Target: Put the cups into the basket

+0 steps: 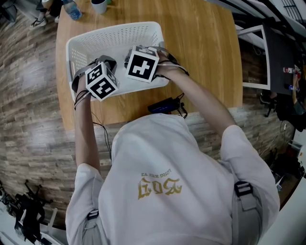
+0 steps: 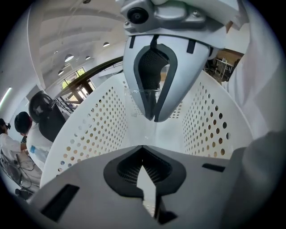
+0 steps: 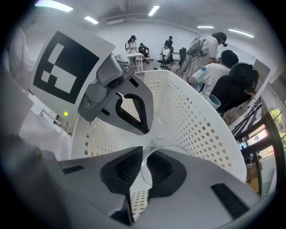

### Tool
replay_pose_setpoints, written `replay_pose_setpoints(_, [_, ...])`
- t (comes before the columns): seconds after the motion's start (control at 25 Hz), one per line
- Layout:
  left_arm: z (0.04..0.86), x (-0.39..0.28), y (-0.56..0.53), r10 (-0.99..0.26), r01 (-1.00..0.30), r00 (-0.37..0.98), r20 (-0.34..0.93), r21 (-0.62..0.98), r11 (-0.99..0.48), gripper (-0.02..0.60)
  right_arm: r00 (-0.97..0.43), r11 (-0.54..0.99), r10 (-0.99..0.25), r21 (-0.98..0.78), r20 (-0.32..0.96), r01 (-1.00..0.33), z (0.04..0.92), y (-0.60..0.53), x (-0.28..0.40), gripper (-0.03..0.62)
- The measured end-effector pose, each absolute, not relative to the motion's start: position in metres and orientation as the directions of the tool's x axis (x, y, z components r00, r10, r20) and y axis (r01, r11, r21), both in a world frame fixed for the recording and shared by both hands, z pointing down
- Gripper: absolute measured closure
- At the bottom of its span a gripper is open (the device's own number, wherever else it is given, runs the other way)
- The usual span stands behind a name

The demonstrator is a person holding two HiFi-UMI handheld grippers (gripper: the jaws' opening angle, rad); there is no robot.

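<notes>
Inside the basket (image 1: 114, 31), 11 o'clock on the surface (image 1: 201, 57), the right claw (image 3: 144, 172) pinches a clear cup (image 3: 164, 142); the left claw (image 2: 145, 179) looks closed and empty. Placing seems under way; next, lower and release.

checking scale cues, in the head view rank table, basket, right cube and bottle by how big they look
1. table
2. basket
3. right cube, though it is nearer the camera, so its rank is unsure
4. bottle, partly cut off by the top edge

One overhead; two inside shared basket (image 1: 119, 36)
</notes>
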State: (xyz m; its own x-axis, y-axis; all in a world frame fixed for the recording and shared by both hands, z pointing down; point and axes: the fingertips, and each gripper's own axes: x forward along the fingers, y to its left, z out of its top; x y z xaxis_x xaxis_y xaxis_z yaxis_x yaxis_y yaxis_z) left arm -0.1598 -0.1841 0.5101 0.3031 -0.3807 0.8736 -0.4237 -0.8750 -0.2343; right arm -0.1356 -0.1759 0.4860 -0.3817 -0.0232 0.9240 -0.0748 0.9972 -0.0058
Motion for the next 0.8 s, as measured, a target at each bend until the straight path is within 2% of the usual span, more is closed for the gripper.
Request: replay_pose_setpoints(0.8, [0.547,-0.161,-0.167,-0.253,-0.356,0.275,0.928,-0.146,-0.923,0.589,-0.244,0.997,0.049,-0.062,0.969,-0.046,0.529,-0.168,-0.131,0.563])
